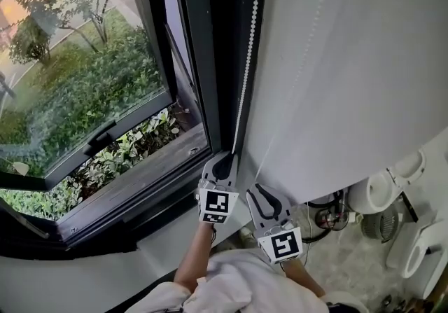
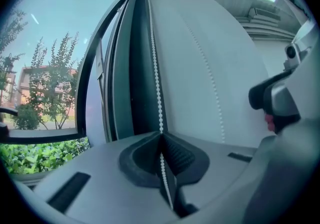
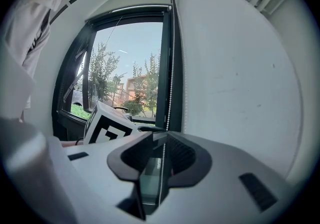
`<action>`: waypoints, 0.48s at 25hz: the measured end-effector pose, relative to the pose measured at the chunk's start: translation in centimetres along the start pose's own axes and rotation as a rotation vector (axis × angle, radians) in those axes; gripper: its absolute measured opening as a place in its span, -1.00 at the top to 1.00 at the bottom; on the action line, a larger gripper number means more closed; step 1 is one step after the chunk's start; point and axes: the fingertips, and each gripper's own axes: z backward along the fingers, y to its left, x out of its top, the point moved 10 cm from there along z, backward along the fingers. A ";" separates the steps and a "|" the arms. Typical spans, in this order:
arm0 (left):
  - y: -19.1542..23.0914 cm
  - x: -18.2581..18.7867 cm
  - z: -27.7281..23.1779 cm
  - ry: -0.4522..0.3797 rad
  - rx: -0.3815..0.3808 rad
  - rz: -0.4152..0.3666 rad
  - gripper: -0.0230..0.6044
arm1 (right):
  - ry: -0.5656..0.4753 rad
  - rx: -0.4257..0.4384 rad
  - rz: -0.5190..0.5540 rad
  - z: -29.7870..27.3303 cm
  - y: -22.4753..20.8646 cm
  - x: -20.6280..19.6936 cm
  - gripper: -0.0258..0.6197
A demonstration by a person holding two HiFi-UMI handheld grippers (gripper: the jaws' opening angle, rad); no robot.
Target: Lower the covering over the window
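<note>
A white roller blind (image 1: pixel 350 59) hangs over the right part of the window, while the dark-framed pane (image 1: pixel 77 80) on the left is uncovered. A white bead chain (image 1: pixel 245 73) runs down along the dark frame. My left gripper (image 1: pixel 225 162) is shut on this chain (image 2: pixel 156 67), and the beads pass straight between its pads (image 2: pixel 161 135). A second strand (image 2: pixel 212 82) lies over the blind. My right gripper (image 1: pixel 260 191) sits just lower and to the right. Its jaws (image 3: pixel 159 135) stand slightly apart, with a chain strand (image 3: pixel 160 183) running loose through the gap.
The window sill (image 1: pixel 140 178) and the open casement's handle (image 1: pixel 101 135) lie left of the grippers. White appliances (image 1: pixel 381 189) and cables (image 1: pixel 325 215) sit on the floor at lower right. The person's forearms and white sleeves (image 1: pixel 231 287) fill the bottom edge.
</note>
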 end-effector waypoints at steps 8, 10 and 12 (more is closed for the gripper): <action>-1.0 -0.1 2.3 -0.014 -0.086 0.030 0.89 | -0.003 0.012 0.005 -0.2 -0.1 0.4 0.66; -1.3 -0.1 2.9 -0.014 -0.101 0.037 0.89 | 0.005 0.027 0.014 -0.3 -0.1 0.6 0.66; -1.6 -0.3 3.6 -0.010 -0.116 0.042 0.89 | -0.002 0.044 0.014 -0.4 0.0 1.0 0.66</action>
